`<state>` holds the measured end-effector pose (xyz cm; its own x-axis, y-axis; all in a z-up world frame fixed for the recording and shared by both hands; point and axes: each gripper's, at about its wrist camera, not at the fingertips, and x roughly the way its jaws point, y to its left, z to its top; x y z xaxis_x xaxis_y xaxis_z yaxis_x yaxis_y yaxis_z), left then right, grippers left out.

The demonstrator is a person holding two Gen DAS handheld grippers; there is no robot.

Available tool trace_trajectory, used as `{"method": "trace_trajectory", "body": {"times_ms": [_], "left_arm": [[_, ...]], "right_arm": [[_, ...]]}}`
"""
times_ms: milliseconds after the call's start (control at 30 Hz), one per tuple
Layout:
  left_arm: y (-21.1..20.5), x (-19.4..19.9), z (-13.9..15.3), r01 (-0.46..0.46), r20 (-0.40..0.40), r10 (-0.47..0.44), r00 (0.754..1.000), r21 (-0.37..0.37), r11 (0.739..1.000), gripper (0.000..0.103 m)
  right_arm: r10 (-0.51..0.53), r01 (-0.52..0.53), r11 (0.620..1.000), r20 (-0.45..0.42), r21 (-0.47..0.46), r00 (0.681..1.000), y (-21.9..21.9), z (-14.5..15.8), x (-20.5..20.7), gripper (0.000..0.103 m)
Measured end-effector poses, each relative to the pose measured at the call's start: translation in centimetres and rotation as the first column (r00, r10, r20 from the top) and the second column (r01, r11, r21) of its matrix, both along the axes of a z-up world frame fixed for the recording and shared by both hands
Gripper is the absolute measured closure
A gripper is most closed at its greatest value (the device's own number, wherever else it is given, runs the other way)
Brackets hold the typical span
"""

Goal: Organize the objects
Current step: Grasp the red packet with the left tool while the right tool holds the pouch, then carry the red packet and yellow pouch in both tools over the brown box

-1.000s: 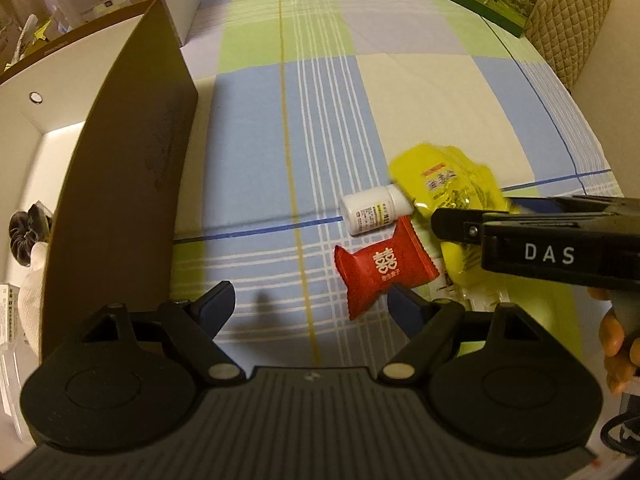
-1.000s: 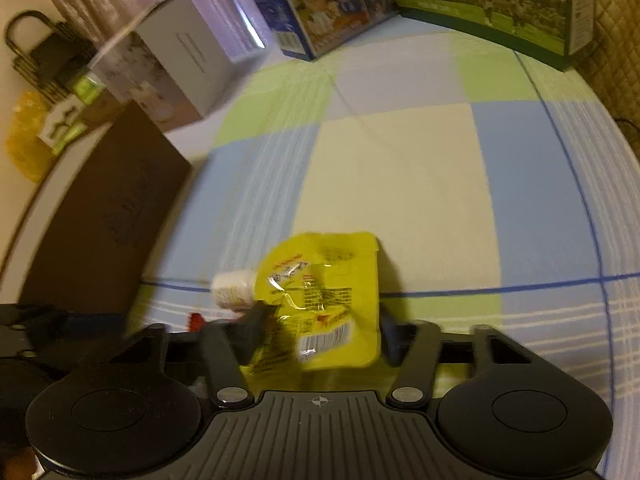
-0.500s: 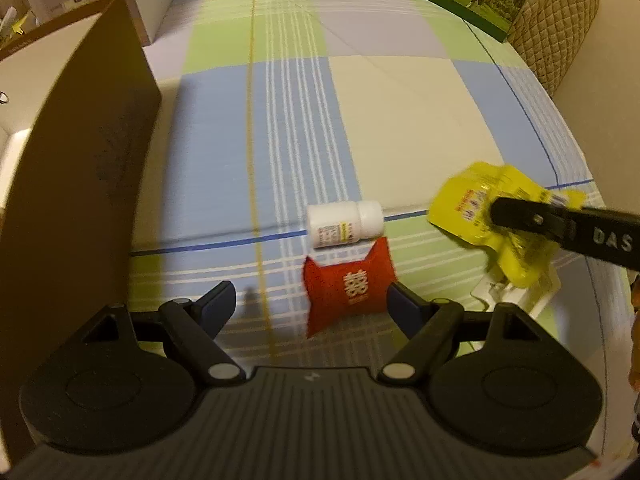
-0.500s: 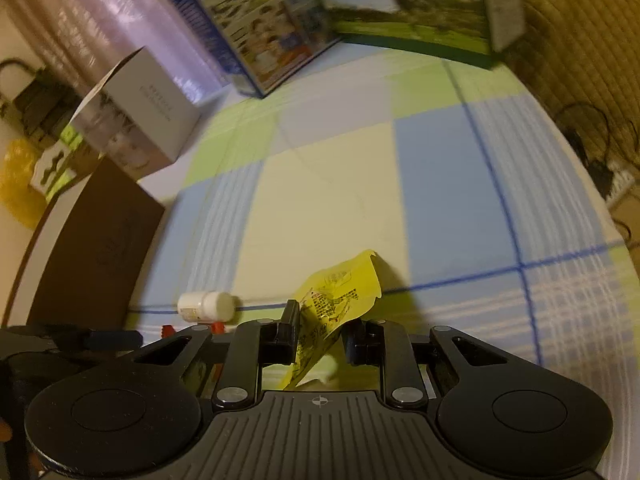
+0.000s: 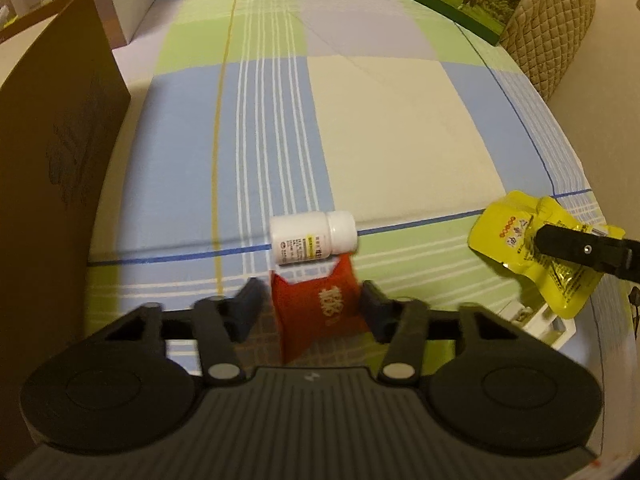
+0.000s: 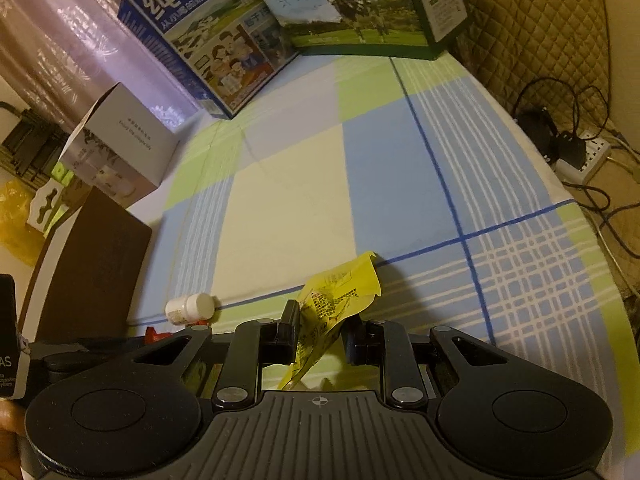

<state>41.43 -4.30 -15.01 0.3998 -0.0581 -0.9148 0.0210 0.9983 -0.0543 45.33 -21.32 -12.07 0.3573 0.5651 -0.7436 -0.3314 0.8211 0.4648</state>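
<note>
My left gripper (image 5: 310, 300) has its fingers around a red candy pouch (image 5: 322, 312) lying on the checked cloth; the right finger touches it, a small gap shows on the left. A white pill bottle (image 5: 312, 237) lies on its side just beyond the pouch, also in the right wrist view (image 6: 191, 307). My right gripper (image 6: 320, 330) is shut on a yellow sachet (image 6: 334, 304) and holds it above the cloth; it shows at the right of the left wrist view (image 5: 536, 248).
A brown cardboard box wall (image 5: 52, 168) stands at the left. A white carton (image 6: 120, 144), a blue milk box (image 6: 208, 36) and a green cow-picture box (image 6: 360, 4) stand at the back. A white tray (image 5: 548, 322) lies near the right edge. Cables and a power strip (image 6: 580, 160) lie off the right.
My left gripper moved forward and its fingers closed in around the red pouch. My right gripper lifted the yellow sachet and carried it to the right.
</note>
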Motion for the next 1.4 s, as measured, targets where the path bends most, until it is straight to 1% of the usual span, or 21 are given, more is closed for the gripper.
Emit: {"method": "trace_trajectory", "body": {"times_ms": [33, 267, 567, 900, 1167, 1400], "left_arm": [[0.0, -0.1, 0.0, 0.005, 0.0, -0.005, 1.0, -0.002, 1.0, 0.068], [0.4, -0.7, 0.1, -0.002, -0.007, 0.002, 1.0, -0.013, 1.0, 0.078], [0.8, -1.6, 0.5, -0.009, -0.014, 0.009, 1.0, -0.002, 1.0, 0.081], [1.0, -3.2, 1.5, -0.017, 0.005, 0.017, 1.0, 0.003, 1.0, 0.085], [1.6, -5.6, 2.6, -0.036, 0.026, 0.037, 0.999, -0.014, 0.999, 0.087], [2.4, -8.2, 3.2, -0.063, 0.026, 0.064, 0.998, -0.037, 0.997, 0.087]], "right_arm": [[0.005, -0.005, 1.0, 0.0, 0.001, 1.0, 0.1, 0.0, -0.1, 0.085], [0.02, -0.02, 1.0, 0.003, 0.006, 1.0, 0.5, 0.2, -0.6, 0.085], [0.027, -0.027, 1.0, 0.009, 0.015, 1.0, 0.5, 0.8, -1.3, 0.085], [0.047, -0.048, 0.998, 0.032, 0.038, 0.998, 0.4, 2.2, -2.8, 0.085], [0.069, -0.071, 0.996, 0.04, 0.054, 0.997, 0.1, 3.1, -5.1, 0.085], [0.092, -0.094, 0.994, 0.033, 0.063, 0.995, -0.3, 3.7, -7.3, 0.085]]}}
